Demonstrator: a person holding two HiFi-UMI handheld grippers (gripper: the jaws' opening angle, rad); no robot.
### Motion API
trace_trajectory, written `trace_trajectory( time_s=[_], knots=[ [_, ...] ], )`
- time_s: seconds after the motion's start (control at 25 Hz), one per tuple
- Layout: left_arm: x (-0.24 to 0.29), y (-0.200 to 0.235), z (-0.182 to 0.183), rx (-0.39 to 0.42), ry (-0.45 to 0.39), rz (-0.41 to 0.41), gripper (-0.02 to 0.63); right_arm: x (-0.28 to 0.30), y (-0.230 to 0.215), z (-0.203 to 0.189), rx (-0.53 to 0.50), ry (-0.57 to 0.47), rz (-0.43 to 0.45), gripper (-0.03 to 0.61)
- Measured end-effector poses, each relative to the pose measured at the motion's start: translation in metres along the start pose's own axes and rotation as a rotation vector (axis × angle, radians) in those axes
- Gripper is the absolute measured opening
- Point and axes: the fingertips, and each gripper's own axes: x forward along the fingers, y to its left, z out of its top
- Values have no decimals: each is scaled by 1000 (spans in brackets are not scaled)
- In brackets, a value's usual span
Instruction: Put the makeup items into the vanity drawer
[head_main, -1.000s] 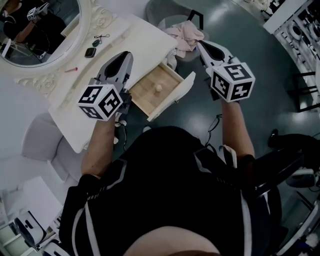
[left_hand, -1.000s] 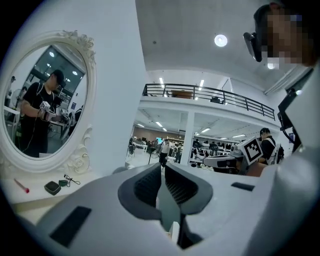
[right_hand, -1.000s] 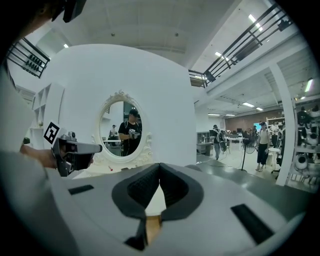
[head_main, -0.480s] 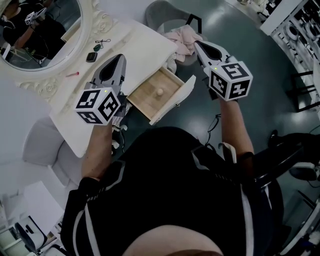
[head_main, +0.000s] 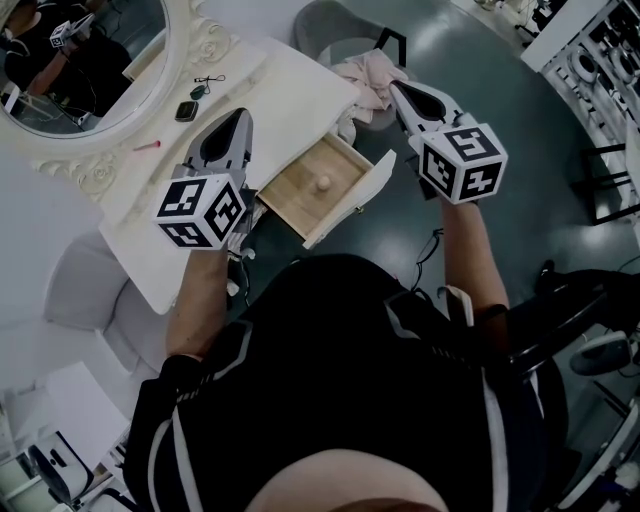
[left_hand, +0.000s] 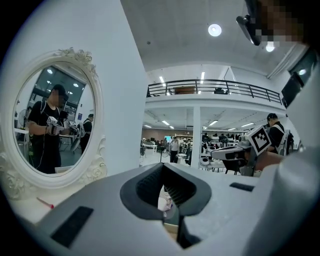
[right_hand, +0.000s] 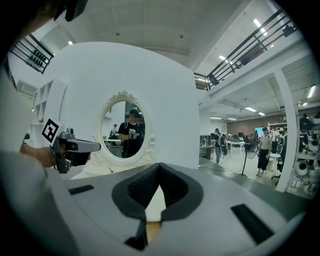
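The white vanity (head_main: 290, 85) has its wooden drawer (head_main: 300, 200) pulled open, with a small round beige item (head_main: 323, 182) lying inside. On the tabletop lie a thin pink stick (head_main: 147, 146), a dark compact (head_main: 183, 110) and a small corded item (head_main: 205, 82). My left gripper (head_main: 240, 114) hovers over the tabletop just left of the drawer, shut and empty; the left gripper view shows its jaws (left_hand: 162, 216) closed together. My right gripper (head_main: 396, 90) hangs beyond the drawer's right side, above the floor, shut with nothing in it (right_hand: 146, 220).
An oval mirror (head_main: 80, 60) in an ornate frame stands at the vanity's back left. A grey chair with pink cloth (head_main: 368, 72) stands behind the drawer. A white stool (head_main: 75, 290) sits to the left; shelving (head_main: 600, 50) at far right.
My left gripper has drawn back a little to the left, away from the drawer. The round item stays in the drawer. The right gripper has barely moved.
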Motion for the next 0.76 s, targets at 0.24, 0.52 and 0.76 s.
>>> trace_trajectory(
  time_s=[0.24, 0.52, 0.76],
  knots=[
    [-3, 11, -1, 12, -9, 23, 3, 5, 6, -1, -15, 1, 1, 5],
    [-5, 14, -2, 39, -11, 15, 5, 12, 11, -3, -21, 17, -6, 5],
    [-4, 21, -1, 33, -15, 22, 5, 18, 12, -4, -14, 25, -7, 5]
  ],
)
